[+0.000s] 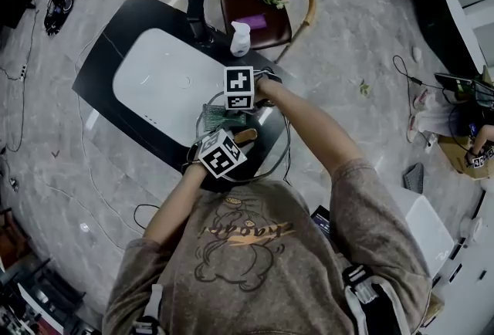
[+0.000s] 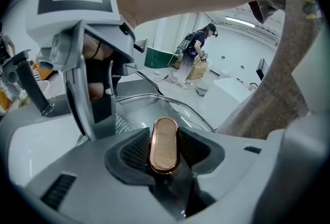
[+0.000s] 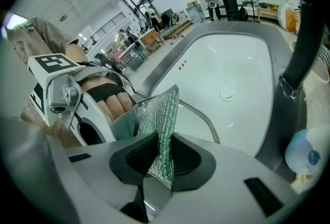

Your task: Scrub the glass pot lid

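Clamping the glass pot lid's (image 2: pixel 144 107) copper handle (image 2: pixel 164 138) is the left gripper (image 2: pixel 165 155); right gripper (image 3: pixel 161 160) pinches a green scouring pad (image 3: pixel 161 114).

Head overhead; gripper views close, sharing lid (image 2: pixel 147 107).

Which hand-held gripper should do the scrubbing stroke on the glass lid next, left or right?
Right. The right hand-held gripper clamps the green scouring pad, right by the glass lid. The left hand-held gripper is shut on the lid handle, so it likely best just steadies the lid.
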The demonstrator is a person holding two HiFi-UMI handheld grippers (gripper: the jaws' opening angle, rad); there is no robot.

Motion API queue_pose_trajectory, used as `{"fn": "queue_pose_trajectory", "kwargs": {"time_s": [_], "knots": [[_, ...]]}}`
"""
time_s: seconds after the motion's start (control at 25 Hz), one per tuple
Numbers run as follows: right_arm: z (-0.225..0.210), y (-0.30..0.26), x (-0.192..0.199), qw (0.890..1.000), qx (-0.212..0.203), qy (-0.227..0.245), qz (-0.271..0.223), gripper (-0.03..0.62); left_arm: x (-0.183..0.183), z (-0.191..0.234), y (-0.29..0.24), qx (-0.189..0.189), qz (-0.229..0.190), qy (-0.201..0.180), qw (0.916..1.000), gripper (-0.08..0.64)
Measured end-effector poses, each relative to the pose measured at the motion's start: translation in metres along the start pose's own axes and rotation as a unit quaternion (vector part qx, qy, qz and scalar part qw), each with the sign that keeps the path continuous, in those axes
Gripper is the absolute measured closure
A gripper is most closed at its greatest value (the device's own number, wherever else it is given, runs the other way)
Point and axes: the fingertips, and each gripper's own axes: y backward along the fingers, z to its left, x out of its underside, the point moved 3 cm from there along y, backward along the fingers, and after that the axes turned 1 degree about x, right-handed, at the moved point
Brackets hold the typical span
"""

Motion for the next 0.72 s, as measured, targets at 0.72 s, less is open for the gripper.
{"fn": "queue_pose_trajectory", "kwargs": {"time_s": [0.72], "knots": [[-0.002, 0.004, -0.029, 0.996, -0.007, -0.042, -0.081, 0.497, 0.001, 0.001, 0.000, 0.008, -0.011, 0.013, 0.9998, 0.380]]}}
